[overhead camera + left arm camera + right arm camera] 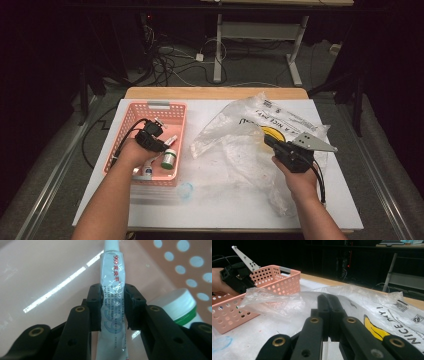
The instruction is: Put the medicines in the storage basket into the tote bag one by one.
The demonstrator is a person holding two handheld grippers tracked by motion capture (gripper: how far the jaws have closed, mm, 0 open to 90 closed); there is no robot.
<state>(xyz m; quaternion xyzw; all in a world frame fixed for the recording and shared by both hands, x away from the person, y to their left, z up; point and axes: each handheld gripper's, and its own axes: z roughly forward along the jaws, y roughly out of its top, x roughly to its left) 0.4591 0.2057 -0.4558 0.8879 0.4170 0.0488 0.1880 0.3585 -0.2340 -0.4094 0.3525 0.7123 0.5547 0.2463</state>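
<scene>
Between the jaws of my left gripper (pixel 113 290) lies a white ointment tube (pixel 112 270) with red print, its cap pointing away, and both pads press its sides. This gripper (pixel 161 148) reaches down into the pink perforated basket (pixel 150 107) at the table's left. A white bottle with a green band (pixel 175 307) lies just right of the tube in the basket (pixel 50 277). My right gripper (pixel 270 142) rests on a crumpled clear plastic bag (pixel 235 135) with a yellow banana print. Its jaws (pixel 328 298) are pressed together; I cannot tell whether film is pinched between them.
The basket (pixel 274 277) also holds the bottle (pixel 169 159) and another small white item near its front wall. A clear bluish round lid (pixel 185 189) lies on the white tabletop (pixel 225 210) in front of the basket. The bag (pixel 387 302) covers the table's right half.
</scene>
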